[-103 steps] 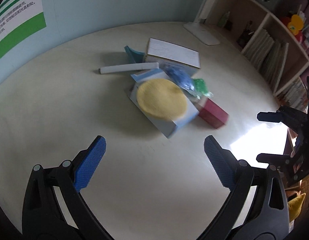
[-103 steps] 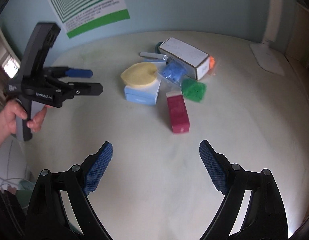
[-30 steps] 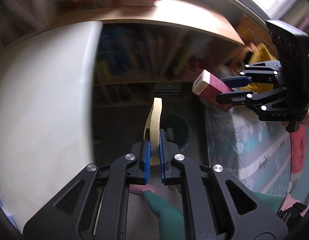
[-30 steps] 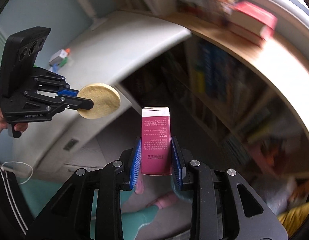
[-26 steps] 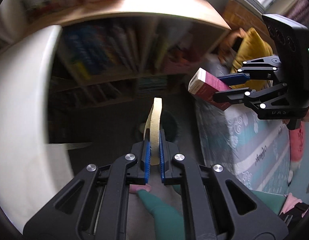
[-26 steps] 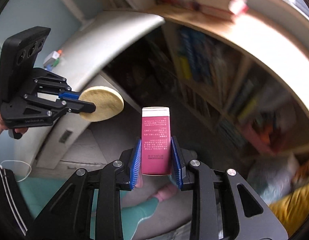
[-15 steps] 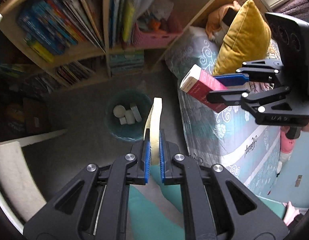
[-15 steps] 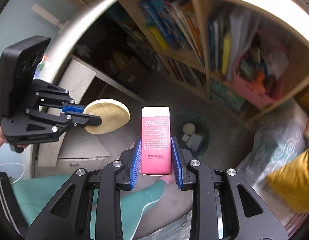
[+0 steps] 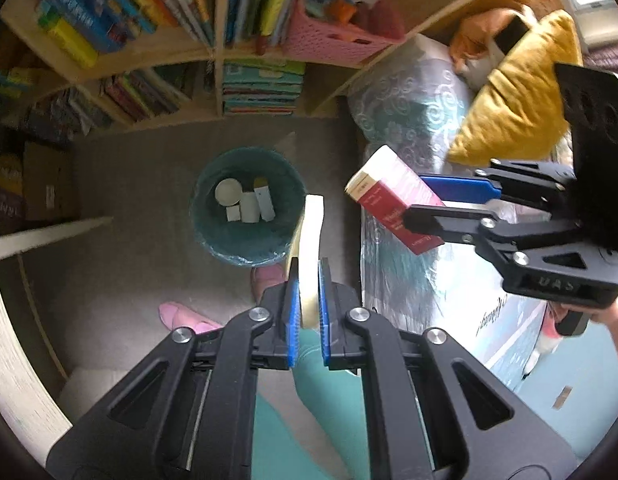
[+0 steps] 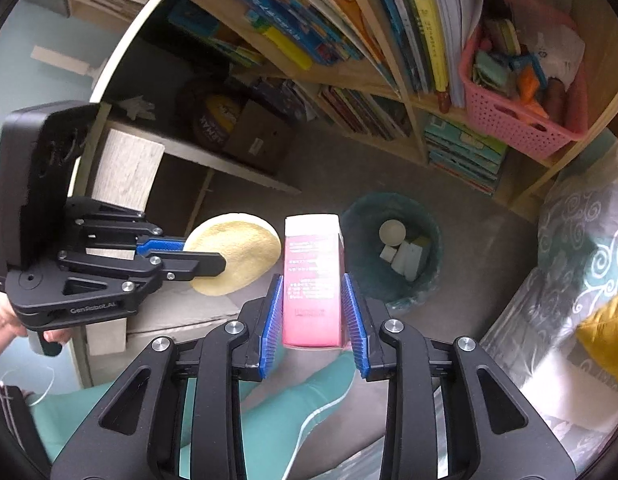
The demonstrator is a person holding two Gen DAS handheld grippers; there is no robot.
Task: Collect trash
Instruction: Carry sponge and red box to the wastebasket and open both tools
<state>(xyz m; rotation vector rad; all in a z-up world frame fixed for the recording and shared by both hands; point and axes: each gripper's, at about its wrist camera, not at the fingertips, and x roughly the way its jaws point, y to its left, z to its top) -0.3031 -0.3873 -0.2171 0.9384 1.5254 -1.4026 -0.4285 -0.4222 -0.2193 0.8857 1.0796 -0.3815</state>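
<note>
My left gripper [image 9: 305,280] is shut on a round yellow sponge pad [image 9: 311,248], seen edge-on; it also shows in the right wrist view [image 10: 235,258]. My right gripper [image 10: 313,296] is shut on a crimson carton [image 10: 313,276], which also shows in the left wrist view [image 9: 393,204]. Both are held in the air above the floor. A teal trash bin [image 9: 205,232] stands on the floor below, just left of the pad, and holds a few white and pale scraps [image 9: 245,202]. In the right wrist view the bin [image 10: 429,280] lies right of the carton.
A wooden bookshelf [image 9: 213,52] full of books with a pink basket [image 9: 329,40] stands behind the bin. A bed with patterned cover [image 9: 409,120] and yellow pillow [image 9: 513,96] is at right. The white table edge [image 9: 5,340] is at left. My legs and pink slippers [image 9: 181,316] are below.
Both grippers swung from the table to over the floor, each holding its item. In the last half second the bin moved nearer and more central in both views.
</note>
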